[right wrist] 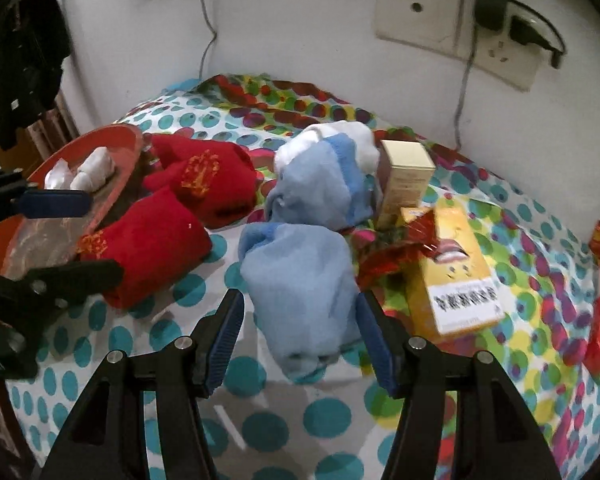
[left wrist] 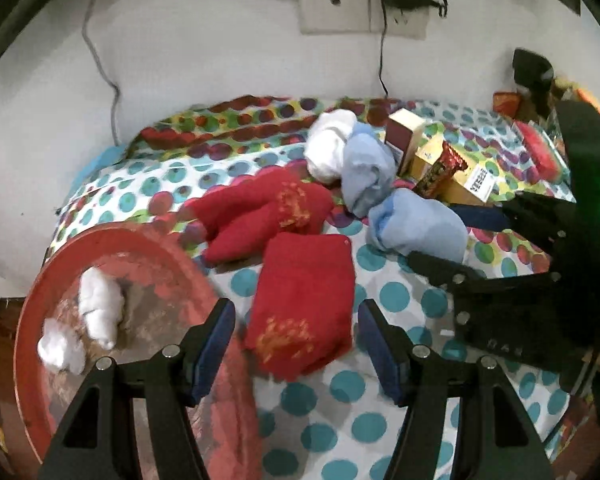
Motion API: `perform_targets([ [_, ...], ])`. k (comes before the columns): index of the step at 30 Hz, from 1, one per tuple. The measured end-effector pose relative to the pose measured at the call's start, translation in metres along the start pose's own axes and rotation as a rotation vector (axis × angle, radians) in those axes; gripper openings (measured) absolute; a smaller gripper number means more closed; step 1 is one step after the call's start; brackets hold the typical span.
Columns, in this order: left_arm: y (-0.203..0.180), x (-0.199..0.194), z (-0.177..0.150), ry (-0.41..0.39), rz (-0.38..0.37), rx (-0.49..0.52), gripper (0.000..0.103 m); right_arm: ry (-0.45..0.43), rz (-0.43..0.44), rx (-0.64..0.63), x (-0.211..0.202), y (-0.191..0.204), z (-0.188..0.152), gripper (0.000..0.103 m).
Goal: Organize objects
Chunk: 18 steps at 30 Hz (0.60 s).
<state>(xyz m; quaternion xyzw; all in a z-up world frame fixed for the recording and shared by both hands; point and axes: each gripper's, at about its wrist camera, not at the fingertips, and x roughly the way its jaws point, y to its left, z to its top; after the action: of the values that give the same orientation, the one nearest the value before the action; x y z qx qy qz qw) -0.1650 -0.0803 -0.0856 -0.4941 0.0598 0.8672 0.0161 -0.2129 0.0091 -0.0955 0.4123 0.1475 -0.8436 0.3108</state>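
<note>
Both pairs of fingers wide apart: your left gripper (left wrist: 296,344) straddles a red sock roll (left wrist: 304,312), right gripper (right wrist: 300,344) a blue sock roll (right wrist: 300,280) (close squarely, mid-roll).

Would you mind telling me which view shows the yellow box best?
The right wrist view: the yellow box lies close with its top face and print visible. The left wrist view shows it far off, small, partly behind a red wrapper.
</note>
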Motion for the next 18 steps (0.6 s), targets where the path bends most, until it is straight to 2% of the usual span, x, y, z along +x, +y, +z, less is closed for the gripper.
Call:
perform_targets([
  [1, -0.002, 0.006, 0.001, 0.013, 0.01, -0.002, 0.066, -0.005, -0.011, -0.014, 0.003, 0.001, 0.0, 0.056],
  [3, -0.003, 0.016, 0.003, 0.035, 0.012, -0.022, 0.066, -0.01, -0.006, -0.029, 0.005, 0.0, -0.002, 0.04],
  [6, -0.005, 0.028, 0.002, 0.059, 0.026, -0.053, 0.066, -0.024, -0.005, -0.016, 0.001, -0.008, -0.005, 0.033],
  [11, -0.014, 0.039, 0.002, 0.066, 0.079, -0.068, 0.066, -0.032, -0.053, 0.014, -0.013, -0.026, -0.018, 0.032],
  [16, -0.023, 0.035, 0.002, 0.029, 0.068, -0.121, 0.066, -0.034, -0.065, 0.017, -0.024, -0.037, -0.032, 0.032],
  [18, -0.029, 0.029, 0.001, 0.009, 0.06, -0.122, 0.062, -0.035, -0.065, 0.023, -0.025, -0.04, -0.034, 0.032],
])
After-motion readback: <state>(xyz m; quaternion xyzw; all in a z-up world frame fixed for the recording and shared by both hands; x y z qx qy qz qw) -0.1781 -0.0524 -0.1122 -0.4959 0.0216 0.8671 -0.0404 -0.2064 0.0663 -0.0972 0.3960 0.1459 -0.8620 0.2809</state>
